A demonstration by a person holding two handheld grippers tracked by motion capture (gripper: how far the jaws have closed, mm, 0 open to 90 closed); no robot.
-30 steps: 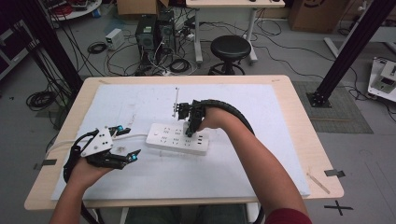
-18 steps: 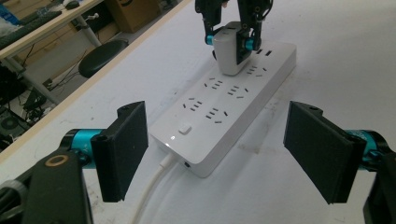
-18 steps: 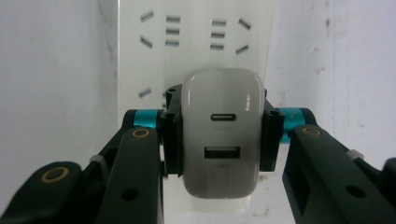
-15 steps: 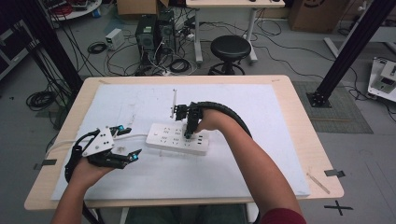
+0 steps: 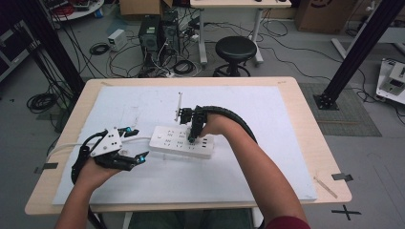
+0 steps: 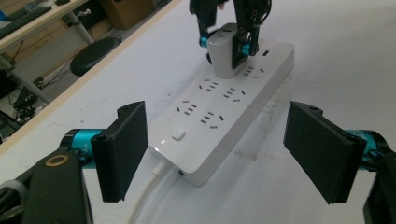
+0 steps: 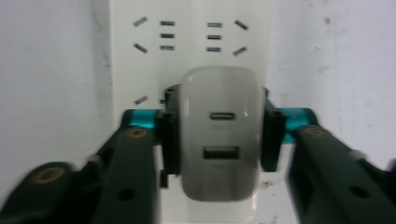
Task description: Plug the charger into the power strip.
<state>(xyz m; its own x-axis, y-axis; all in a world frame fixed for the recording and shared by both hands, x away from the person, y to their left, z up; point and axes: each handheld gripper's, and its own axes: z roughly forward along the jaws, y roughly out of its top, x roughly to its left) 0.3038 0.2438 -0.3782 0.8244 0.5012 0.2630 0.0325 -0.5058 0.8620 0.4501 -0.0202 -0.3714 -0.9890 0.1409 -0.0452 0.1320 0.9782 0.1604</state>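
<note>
A white power strip [image 5: 179, 141] [image 6: 224, 107] [image 7: 187, 37] lies on the white mat in the middle of the table. A white USB charger [image 6: 223, 53] [image 7: 219, 135] stands plugged into its far end. My right gripper [image 5: 192, 138] [image 6: 224, 44] [image 7: 219, 140] points down over the charger. Its jaws have just been opening and now stand open, one on each side of the charger with a thin gap. My left gripper [image 5: 137, 143] [image 6: 217, 154] rests wide open at the strip's near end, with nothing between its pads [image 6: 121, 149].
The strip's white cable [image 6: 149, 186] runs off from its near end toward the left gripper. The white mat [image 5: 239, 176] covers most of the wooden table [image 5: 305, 124]. Behind the table stand a black stool [image 5: 235, 50], computer cases and loose cables.
</note>
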